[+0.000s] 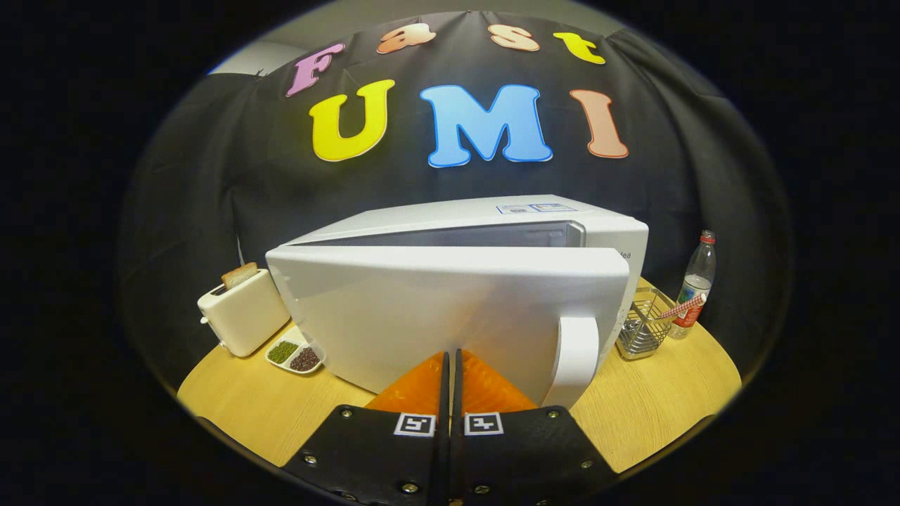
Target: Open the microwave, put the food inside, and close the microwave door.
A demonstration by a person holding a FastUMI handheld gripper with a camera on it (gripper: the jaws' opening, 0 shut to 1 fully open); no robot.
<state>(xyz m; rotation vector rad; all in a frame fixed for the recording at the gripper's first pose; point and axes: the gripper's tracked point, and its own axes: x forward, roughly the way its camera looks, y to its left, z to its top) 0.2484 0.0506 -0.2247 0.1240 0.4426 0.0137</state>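
Observation:
A white microwave [492, 218] stands on the round wooden table [654, 414]. Its door [436, 316] hangs partly ajar, swung out toward me, with a dark gap along its top edge. The door's white handle [576, 358] sits at the right end of the door, just right of my fingers. My gripper [450, 355] is shut, its two fingers pressed together with nothing between them, and their tips touch or nearly touch the door's outer face. The inside of the microwave is hidden behind the door.
Left of the microwave stands a white toaster [242, 309] with a slice of bread [239, 274] in it, and a small two-part dish [295, 355] of green and dark grains. To the right are a wire basket [643, 327] and a plastic bottle [696, 284].

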